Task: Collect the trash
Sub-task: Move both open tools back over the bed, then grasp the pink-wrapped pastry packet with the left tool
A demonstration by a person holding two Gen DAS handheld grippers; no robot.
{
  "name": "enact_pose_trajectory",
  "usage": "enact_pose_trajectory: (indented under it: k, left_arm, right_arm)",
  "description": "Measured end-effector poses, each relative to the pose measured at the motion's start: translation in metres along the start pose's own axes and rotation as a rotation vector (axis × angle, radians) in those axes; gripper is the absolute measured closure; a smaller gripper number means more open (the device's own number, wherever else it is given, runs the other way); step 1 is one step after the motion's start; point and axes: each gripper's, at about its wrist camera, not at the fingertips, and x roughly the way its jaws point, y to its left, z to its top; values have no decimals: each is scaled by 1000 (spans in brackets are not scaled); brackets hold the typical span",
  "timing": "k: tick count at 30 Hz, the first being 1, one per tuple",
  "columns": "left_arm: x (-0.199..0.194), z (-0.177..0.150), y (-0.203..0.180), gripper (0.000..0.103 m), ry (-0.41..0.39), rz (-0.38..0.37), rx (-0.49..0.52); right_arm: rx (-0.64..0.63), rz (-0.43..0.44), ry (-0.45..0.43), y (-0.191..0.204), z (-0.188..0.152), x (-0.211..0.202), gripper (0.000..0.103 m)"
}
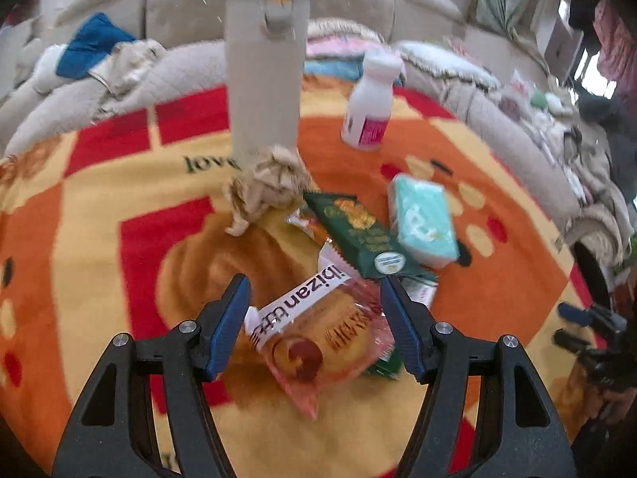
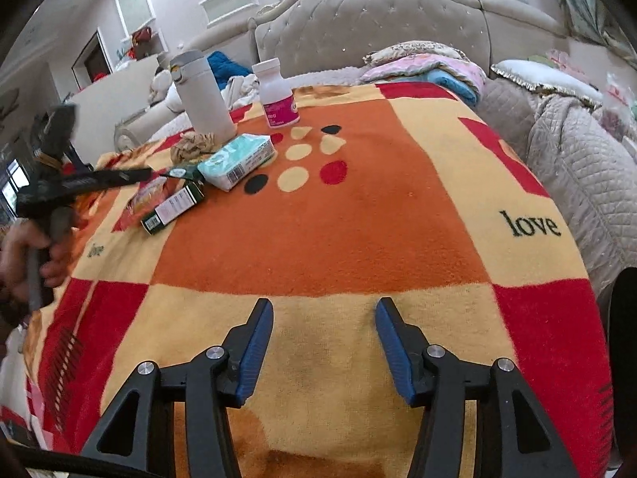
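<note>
A pink snack wrapper (image 1: 318,338) with a white label lies on the blanket between the fingers of my open left gripper (image 1: 316,298); the pads do not touch it. Beyond it lie a green wrapper (image 1: 358,231), a crumpled paper ball (image 1: 266,187) and a teal tissue pack (image 1: 424,219). My right gripper (image 2: 324,318) is open and empty over bare blanket, far from the pile. From the right wrist view the pile sits at upper left: pink wrapper (image 2: 149,197), green box (image 2: 175,207), tissue pack (image 2: 237,159), paper ball (image 2: 193,144), with the left gripper (image 2: 79,183) above it.
A tall white flask (image 1: 264,75) and a white pill bottle (image 1: 370,107) stand behind the pile. The orange, red and yellow blanket (image 2: 338,219) covers the bed. Quilted bedding (image 2: 577,151), folded blankets (image 2: 430,67) and a tufted headboard (image 2: 370,20) surround it.
</note>
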Motion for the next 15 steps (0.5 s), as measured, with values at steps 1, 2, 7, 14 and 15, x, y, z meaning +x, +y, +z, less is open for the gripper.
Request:
enact_pose_trajectory:
  k: [1, 2, 7, 14, 15]
  left_arm:
    - [7, 0, 1, 36, 13, -3, 1]
    - [12, -1, 2, 36, 16, -14, -8]
    - [-1, -14, 2, 35, 15, -50, -66]
    - [-54, -75, -26, 35, -1, -140, -61]
    - [-58, -82, -32, 35, 1, -161, -57]
  right_arm:
    - [10, 12, -2, -2, 0, 0, 51]
    - [21, 26, -4, -4, 0, -1, 51]
    - [26, 31, -5, -4, 1, 0, 51]
    - [24, 30, -4, -4, 2, 1, 51]
    - [23, 29, -4, -3, 2, 1, 51]
